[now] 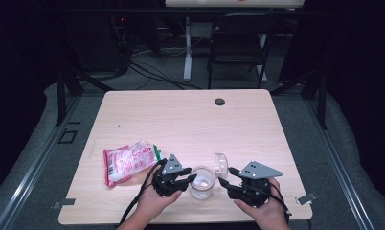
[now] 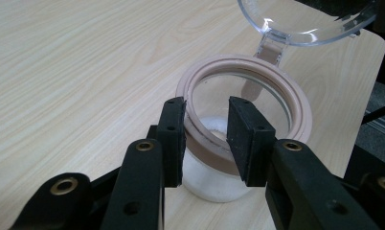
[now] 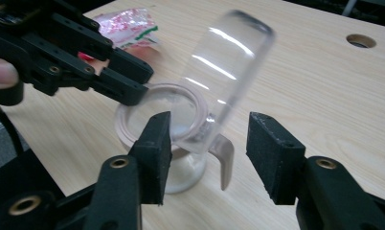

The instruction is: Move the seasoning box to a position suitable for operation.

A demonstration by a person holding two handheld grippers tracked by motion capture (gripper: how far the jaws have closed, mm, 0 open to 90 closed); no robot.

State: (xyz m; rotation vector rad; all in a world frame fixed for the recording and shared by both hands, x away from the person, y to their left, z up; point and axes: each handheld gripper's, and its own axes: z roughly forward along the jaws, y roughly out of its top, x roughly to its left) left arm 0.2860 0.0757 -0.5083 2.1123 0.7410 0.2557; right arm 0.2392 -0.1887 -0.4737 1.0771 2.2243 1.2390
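1. The left gripper (image 1: 189, 180) is holding the jar (image 1: 202, 182) by its rim (image 2: 214, 148): in the left gripper view one jaw is sitting outside the pinkish ring and the other inside it, pressing the wall between them.
2. The jar is standing upright on the table (image 1: 190, 120), directly in front of this gripper, with something white lying at its bottom.
3. The clear lid (image 1: 221, 163) is standing open on its hinge, tilting up just beyond the rim on the far side from the left gripper.
4. The right gripper (image 1: 223, 182) is waiting with its jaws wide apart and holding nothing; in the right gripper view the lid (image 3: 229, 72) and its latch tab (image 3: 224, 160) are lying between the jaws, not touching them.
5. A red-and-white bag (image 1: 129, 161) is lying flat behind the left gripper, away from the jar.
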